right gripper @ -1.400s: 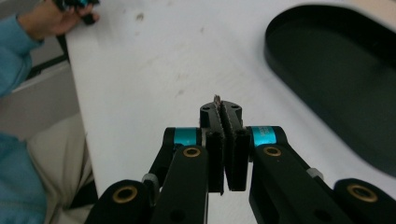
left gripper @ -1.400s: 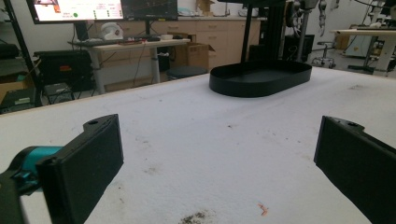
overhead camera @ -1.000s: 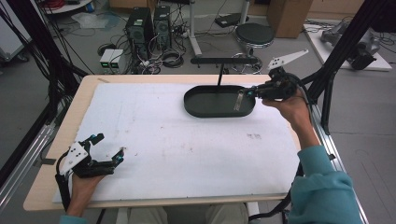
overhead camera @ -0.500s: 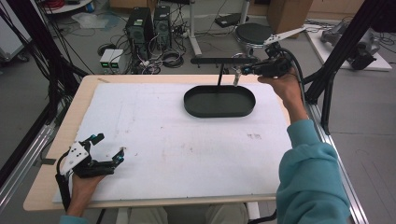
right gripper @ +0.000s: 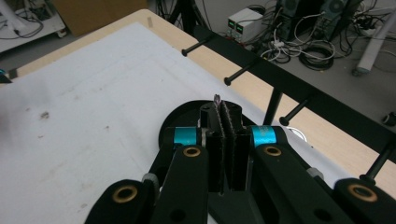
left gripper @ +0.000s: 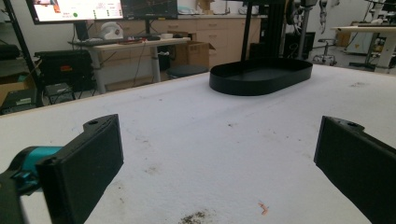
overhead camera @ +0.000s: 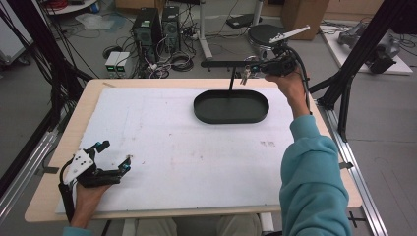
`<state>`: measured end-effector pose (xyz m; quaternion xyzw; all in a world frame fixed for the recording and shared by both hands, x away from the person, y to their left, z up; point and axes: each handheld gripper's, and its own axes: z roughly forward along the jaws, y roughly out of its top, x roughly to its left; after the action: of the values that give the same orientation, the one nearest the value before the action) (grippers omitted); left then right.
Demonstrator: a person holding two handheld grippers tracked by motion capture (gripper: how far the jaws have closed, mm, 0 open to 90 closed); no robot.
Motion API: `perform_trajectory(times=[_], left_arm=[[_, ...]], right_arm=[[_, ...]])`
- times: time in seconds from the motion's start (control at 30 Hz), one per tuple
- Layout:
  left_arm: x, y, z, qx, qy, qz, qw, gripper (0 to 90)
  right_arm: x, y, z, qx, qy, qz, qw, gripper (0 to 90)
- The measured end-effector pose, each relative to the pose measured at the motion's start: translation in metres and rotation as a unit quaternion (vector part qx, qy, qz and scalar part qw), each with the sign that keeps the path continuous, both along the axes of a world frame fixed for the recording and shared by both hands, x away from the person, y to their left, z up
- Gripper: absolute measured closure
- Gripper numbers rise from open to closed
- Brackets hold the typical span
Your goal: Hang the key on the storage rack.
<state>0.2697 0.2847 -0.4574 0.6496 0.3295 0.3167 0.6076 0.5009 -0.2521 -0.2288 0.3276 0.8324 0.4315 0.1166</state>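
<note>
Fingers (left gripper: 79, 168) of the left gripper (overhead camera: 116, 152) stand spread wide with nothing between them, resting low on the white table cover (overhead camera: 172, 132) in the lower left of the high view, with the person's left hand (overhead camera: 91, 189) behind them at the bottom edge. In the left gripper view the two black jaws frame bare, slightly stained cover, and the black oval tray (left gripper: 261, 81) lies well beyond them in the upper middle of the frame. In the high view that tray (overhead camera: 231, 120) sits right of centre toward the far edge of the table, and it looks empty. Just behind it a thin post holds up a black rack bar (overhead camera: 231, 63) running across the upper middle. At the right end of that bar, in the upper right, the right gripper (overhead camera: 253, 70) is held up off the table above the tray's far right end, with a teal sleeve (overhead camera: 310, 172) trailing down to the lower right. Its fingers (right gripper: 229, 140) are pressed together on a small metal piece (overhead camera: 244, 76) that hangs from the tips near the bar (too small to name surely). In the right gripper view a thin edge pokes up between the closed pads, with the rack's pegs (right gripper: 201, 45) beyond.
</note>
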Motion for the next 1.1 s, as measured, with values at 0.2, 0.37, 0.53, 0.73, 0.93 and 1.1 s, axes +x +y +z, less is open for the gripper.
perform_trajectory(times=[0.2,0.37,0.53,0.73,0.93,1.1], left_arm=[[0.0,0.0,0.0,-0.003,0.0,0.001,1.0,1.7],[0.0,0.0,0.0,-0.003,0.0,0.001,1.0,1.7],[0.0,0.0,0.0,-0.004,0.001,0.0,1.0,1.7],[0.0,0.0,0.0,-0.004,0.001,0.0,1.0,1.7],[0.0,0.0,0.0,-0.004,0.002,-0.001,1.0,1.7],[0.001,0.0,0.0,-0.005,0.001,0.0,1.0,1.7]], right_arm=[[0.009,0.002,-0.007,-0.01,-0.007,-0.01,0.9999,89.1],[0.016,0.006,-0.013,-0.017,0.003,-0.015,0.9997,89.1],[0.021,0.009,-0.019,-0.03,0.007,-0.02,0.9993,89.0],[0.025,0.01,-0.024,-0.041,0.015,-0.03,0.9986,89.0],[0.029,0.011,-0.028,-0.049,0.014,-0.037,0.998,89.0],[0.033,0.008,-0.031,-0.052,0.018,-0.044,0.9975,89.0]])
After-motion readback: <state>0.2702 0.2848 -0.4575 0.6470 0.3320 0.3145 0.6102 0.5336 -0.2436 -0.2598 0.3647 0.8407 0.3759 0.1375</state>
